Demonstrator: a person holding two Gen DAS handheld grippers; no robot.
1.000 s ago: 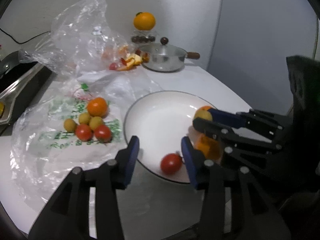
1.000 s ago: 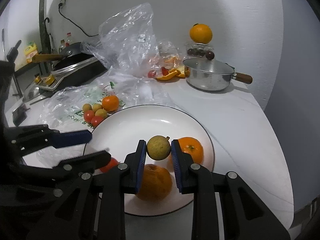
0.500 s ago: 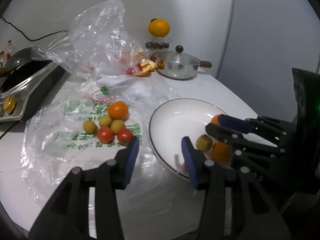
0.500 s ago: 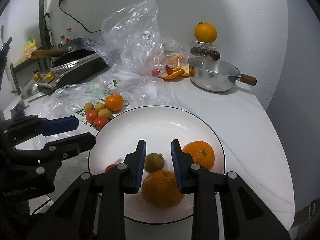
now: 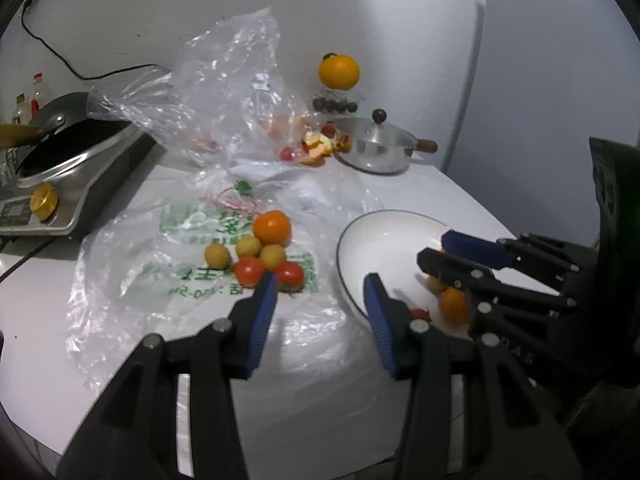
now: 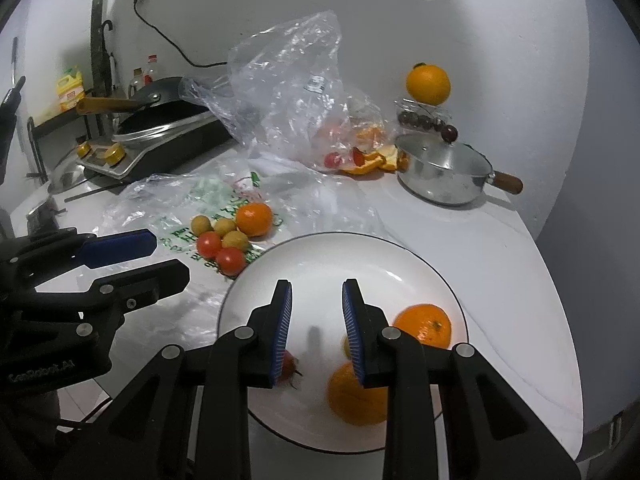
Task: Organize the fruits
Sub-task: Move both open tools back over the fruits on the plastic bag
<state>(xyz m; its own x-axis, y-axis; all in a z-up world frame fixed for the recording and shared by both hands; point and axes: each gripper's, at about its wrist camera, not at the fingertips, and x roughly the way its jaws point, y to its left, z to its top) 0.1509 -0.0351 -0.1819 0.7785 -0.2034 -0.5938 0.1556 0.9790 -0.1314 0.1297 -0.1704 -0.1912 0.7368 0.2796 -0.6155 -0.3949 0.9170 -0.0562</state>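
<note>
Hovering empty and parted, both grippers (image 5: 320,300) (image 6: 316,320) flank the plate (image 6: 320,256) beside bagged fruit (image 6: 230,236).

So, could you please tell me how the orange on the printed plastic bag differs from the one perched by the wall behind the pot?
The orange on the bag lies on the table among small yellow fruits and tomatoes; the perched orange sits alone, raised on a stand above dark fruits. The bag orange is a deeper reddish orange, the perched one yellower with a dark stem. Both are round, whole and unpeeled.
</note>
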